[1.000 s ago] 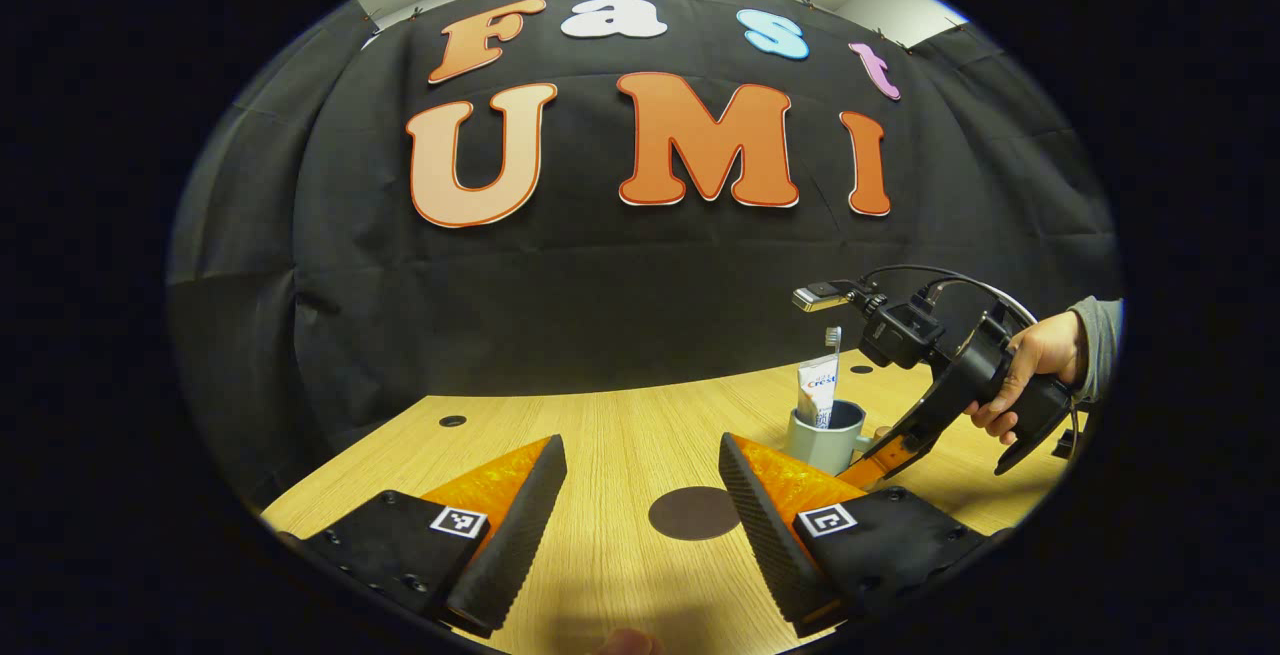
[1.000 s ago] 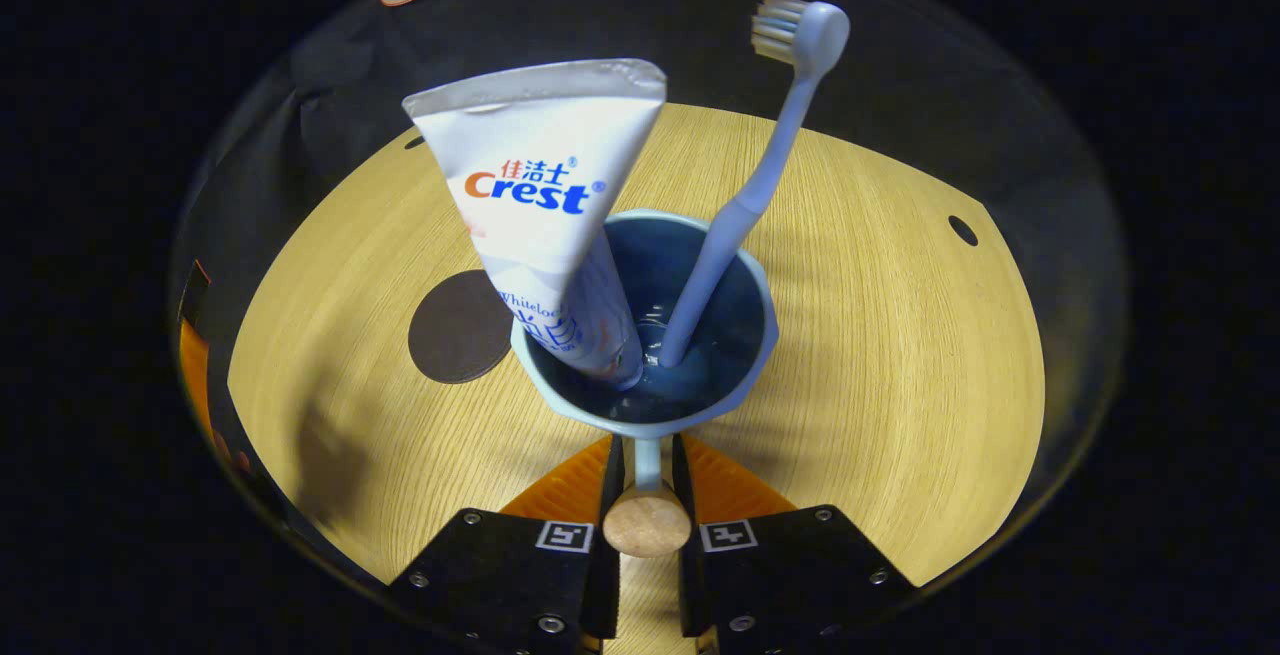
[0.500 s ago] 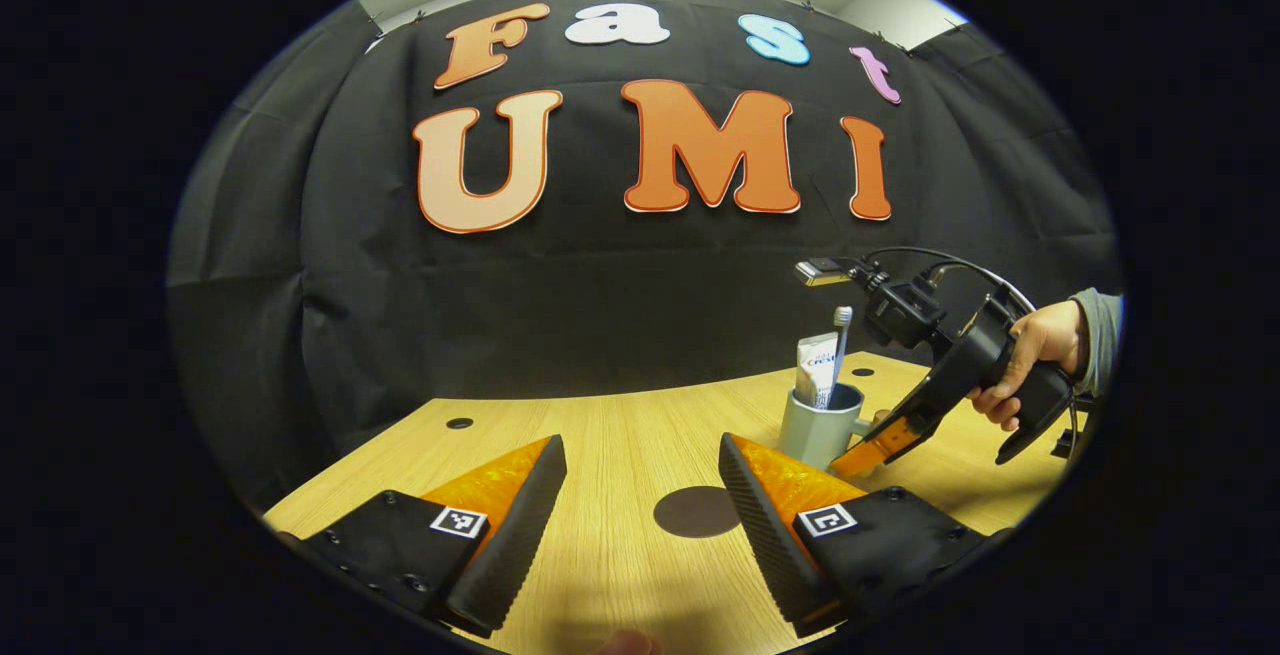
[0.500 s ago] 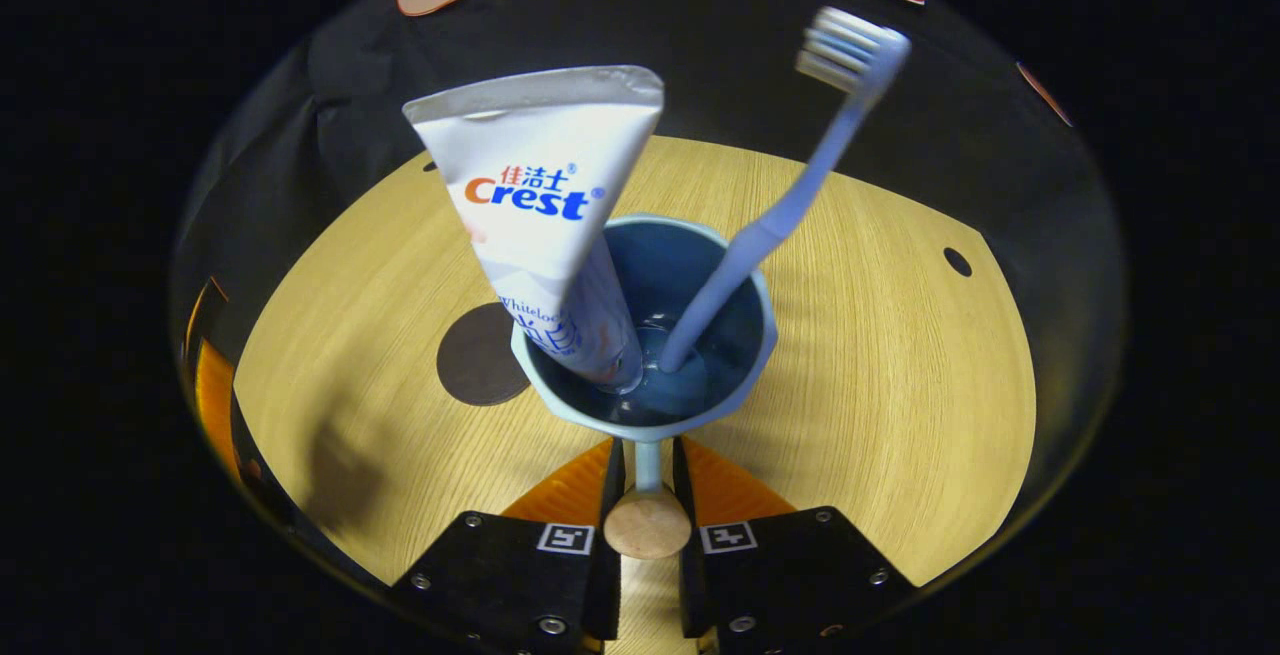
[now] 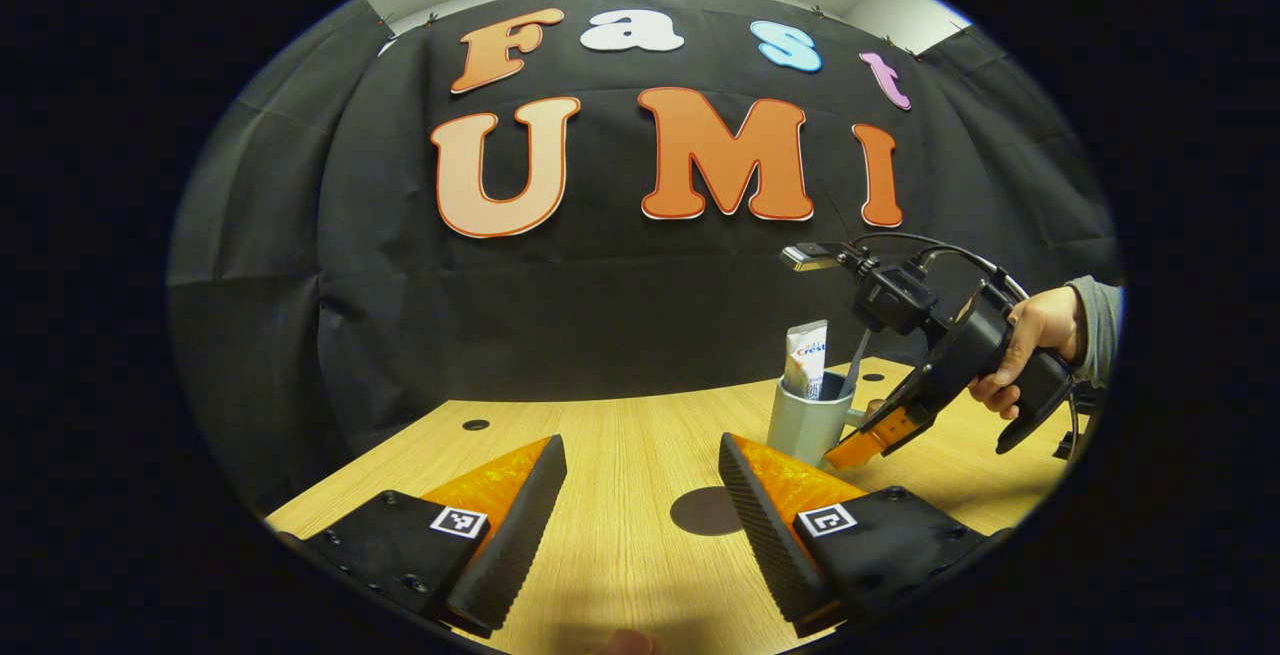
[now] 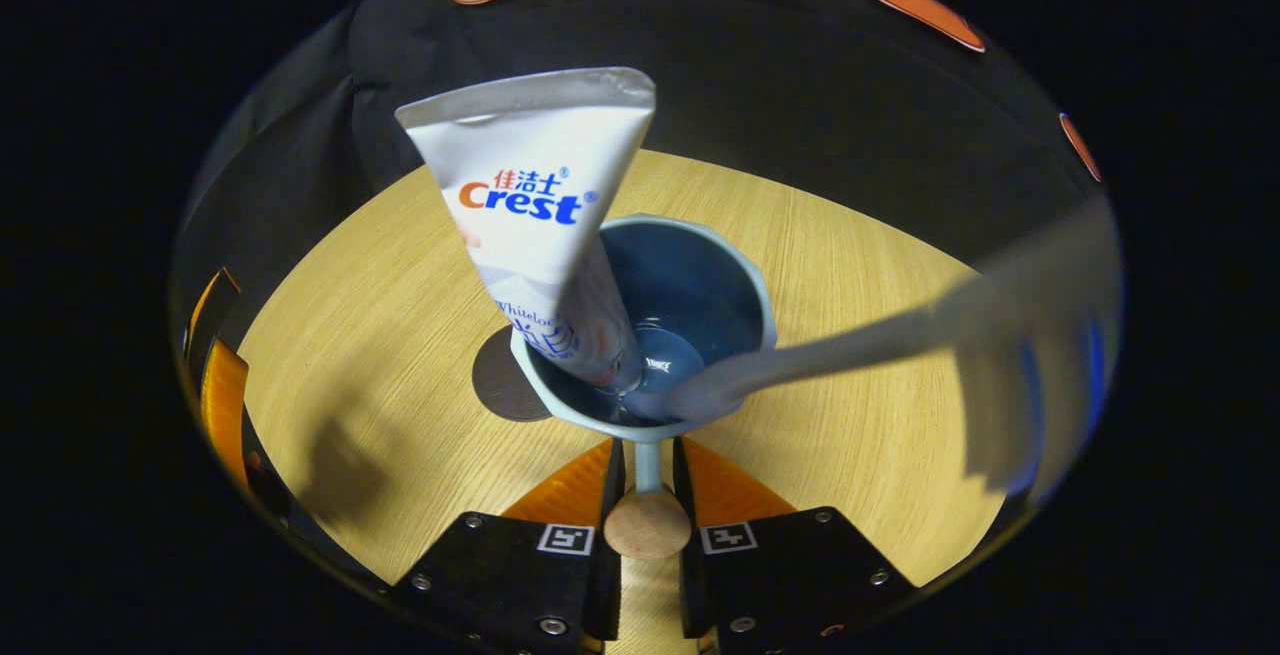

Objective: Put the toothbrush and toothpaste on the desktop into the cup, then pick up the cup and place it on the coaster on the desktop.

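A grey-blue cup (image 6: 700,275) hangs above the wooden desktop (image 6: 880,415), held by its handle (image 6: 647,480) in my right gripper (image 6: 647,495), which is shut on it. A white toothpaste tube (image 6: 540,215) stands in the cup, leaning left. The toothbrush (image 6: 900,335) lies blurred across the cup's right rim, swung toward the camera. The dark round coaster (image 6: 500,385) sits just left of and partly behind the cup. In the left gripper view the cup (image 5: 805,425) is lifted beyond the coaster (image 5: 705,512), with the right gripper (image 5: 850,450) at its handle. My left gripper (image 5: 640,505) is open over the desktop.
A person's hand (image 5: 1030,345) in a grey sleeve holds the right gripper. Small dark holes mark the desktop (image 5: 476,425). The black cloth wall stands right behind the desk's far edge.
The cup has risen and moved left toward the coaster. The toothbrush has swung from upright to lying across the cup's right rim. My left gripper has barely moved.
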Action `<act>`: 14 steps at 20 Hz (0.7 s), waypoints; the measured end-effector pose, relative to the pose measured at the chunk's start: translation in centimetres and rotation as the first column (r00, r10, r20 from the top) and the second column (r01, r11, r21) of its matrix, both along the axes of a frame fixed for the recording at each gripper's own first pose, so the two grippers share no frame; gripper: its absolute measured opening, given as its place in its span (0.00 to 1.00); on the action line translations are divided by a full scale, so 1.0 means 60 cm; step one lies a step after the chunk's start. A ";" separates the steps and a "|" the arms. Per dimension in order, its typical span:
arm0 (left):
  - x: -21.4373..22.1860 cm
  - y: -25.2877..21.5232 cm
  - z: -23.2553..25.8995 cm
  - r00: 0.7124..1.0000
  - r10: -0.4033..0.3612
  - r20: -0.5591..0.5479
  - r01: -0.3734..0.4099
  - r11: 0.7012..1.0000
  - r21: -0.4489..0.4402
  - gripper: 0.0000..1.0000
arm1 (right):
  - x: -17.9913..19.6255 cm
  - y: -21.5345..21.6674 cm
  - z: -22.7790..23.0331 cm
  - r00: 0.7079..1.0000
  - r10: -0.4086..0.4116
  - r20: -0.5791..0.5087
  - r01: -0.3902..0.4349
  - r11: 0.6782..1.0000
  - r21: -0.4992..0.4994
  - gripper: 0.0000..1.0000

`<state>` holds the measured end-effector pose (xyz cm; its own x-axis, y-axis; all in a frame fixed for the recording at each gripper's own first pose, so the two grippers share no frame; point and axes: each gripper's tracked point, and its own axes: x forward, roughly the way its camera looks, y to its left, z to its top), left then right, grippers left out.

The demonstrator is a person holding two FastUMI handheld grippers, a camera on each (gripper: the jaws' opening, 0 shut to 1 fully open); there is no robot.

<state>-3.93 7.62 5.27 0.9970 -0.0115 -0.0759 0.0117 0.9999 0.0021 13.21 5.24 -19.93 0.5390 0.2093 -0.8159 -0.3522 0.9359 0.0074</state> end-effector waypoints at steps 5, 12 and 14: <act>-0.008 0.024 -0.014 1.000 0.026 -0.017 -0.026 1.000 0.016 0.97 | 0.003 0.003 -0.001 0.998 0.062 -0.005 -0.062 0.998 0.007 0.24; -0.032 0.065 -0.015 0.998 0.065 -0.021 -0.065 0.998 0.006 0.97 | 0.011 -0.006 -0.005 0.991 0.133 -0.003 -0.133 0.991 -0.004 0.24; -0.036 0.074 -0.017 0.997 0.074 -0.023 -0.074 0.997 0.006 0.97 | 0.008 -0.007 -0.004 0.990 0.140 -0.018 -0.140 0.990 -0.005 0.24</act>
<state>-6.10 12.04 4.24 0.9931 0.0623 -0.0992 -0.0618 0.9981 0.0076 13.69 4.82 -20.17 0.4902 0.2765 -0.8266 -0.4800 0.8772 0.0088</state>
